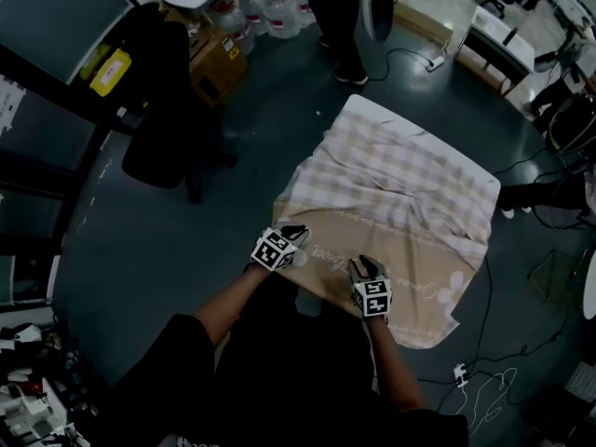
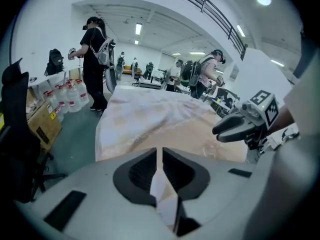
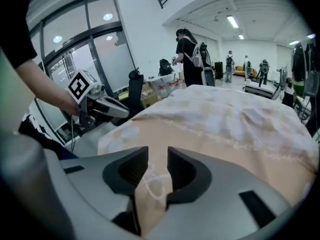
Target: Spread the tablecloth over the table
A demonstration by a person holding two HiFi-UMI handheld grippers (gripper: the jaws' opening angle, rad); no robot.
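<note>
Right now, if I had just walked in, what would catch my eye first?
The big checked beige-and-white tablecloth, spread out but rumpled, fills the middle of the head view. At its plain near edge, the person's left gripper pinches the cloth, and the right gripper beside it also has cloth between its jaws.

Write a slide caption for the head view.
Near edge of the rumpled, checked tablecloth caught between the jaws of the left gripper and the right gripper.
</note>
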